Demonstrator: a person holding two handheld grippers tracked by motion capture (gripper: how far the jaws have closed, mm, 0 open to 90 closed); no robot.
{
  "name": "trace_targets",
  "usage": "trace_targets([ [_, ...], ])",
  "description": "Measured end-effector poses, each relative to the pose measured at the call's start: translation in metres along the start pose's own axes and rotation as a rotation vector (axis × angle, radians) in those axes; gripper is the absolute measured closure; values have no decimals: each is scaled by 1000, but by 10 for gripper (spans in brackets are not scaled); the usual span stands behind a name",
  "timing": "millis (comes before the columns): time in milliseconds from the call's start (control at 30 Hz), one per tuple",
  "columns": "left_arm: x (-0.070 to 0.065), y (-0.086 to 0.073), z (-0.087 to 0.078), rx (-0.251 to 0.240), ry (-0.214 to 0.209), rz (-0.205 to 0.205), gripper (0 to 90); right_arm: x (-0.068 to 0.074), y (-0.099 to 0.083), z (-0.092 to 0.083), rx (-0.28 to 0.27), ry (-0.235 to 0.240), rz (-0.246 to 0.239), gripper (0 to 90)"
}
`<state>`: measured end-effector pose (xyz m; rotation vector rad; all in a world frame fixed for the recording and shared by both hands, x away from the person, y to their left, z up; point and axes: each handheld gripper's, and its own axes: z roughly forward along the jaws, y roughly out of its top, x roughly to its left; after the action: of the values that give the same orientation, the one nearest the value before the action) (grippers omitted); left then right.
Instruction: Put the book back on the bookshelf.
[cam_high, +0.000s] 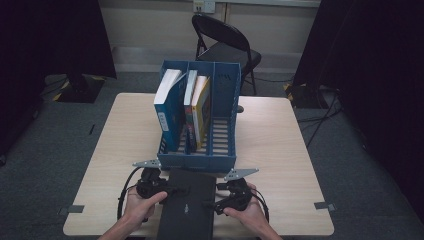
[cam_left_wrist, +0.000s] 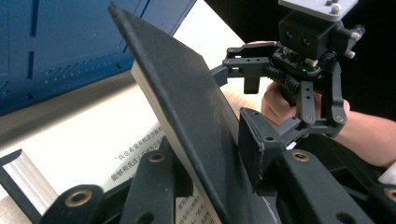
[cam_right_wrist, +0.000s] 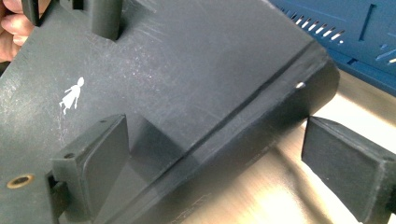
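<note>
Two grippers work on the black book (cam_high: 186, 205): left gripper (cam_high: 170, 190) clamps its cover, right gripper (cam_high: 210, 202) straddles the spine, jaws wide. Next I expect lifting toward the blue rack (cam_high: 197, 160).

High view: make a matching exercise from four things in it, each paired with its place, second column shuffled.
Column one:
1. black book
2. blue rack
3. yellow book
4. folding chair

Column two:
a. on the floor beyond the table
b. middle compartment of the blue rack
c. near edge of the table
d. middle of the table, books standing in it

Pairs: 1-c, 2-d, 3-b, 4-a
</note>
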<state>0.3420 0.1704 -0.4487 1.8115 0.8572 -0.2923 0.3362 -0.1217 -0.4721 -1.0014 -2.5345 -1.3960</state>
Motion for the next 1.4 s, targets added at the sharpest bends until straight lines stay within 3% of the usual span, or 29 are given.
trace_targets([
  [200, -3, 1, -3, -6, 2, 18, 673, -1, 1, 1, -5, 12, 15, 70],
  [400, -9, 0, -6, -26, 3, 55, 682, -5, 1, 2, -8, 60, 41, 69],
  [533, -12, 2, -6, -30, -11, 93, 694, -9, 1, 3, -5, 123, 65, 71],
  [633, -13, 3, -6, -38, -23, 95, 705, -10, 2, 5, -3, 164, 82, 70],
  [767, -14, 3, -7, -49, -36, 99, 713, -7, 5, 3, 9, 149, 65, 76],
  [900, -17, 7, -15, -81, -44, 128, 732, 3, 14, -4, -11, 102, 4, 108],
  [967, -18, 9, -17, -94, -38, 131, 733, 2, 18, -7, -44, 106, 9, 141],
  [1200, -19, 10, -18, -98, -40, 139, 734, 5, 23, -10, -45, 92, -4, 161],
  [1400, -23, 16, -20, -128, -53, 147, 742, 7, 29, -19, -88, 82, -19, 197],
])
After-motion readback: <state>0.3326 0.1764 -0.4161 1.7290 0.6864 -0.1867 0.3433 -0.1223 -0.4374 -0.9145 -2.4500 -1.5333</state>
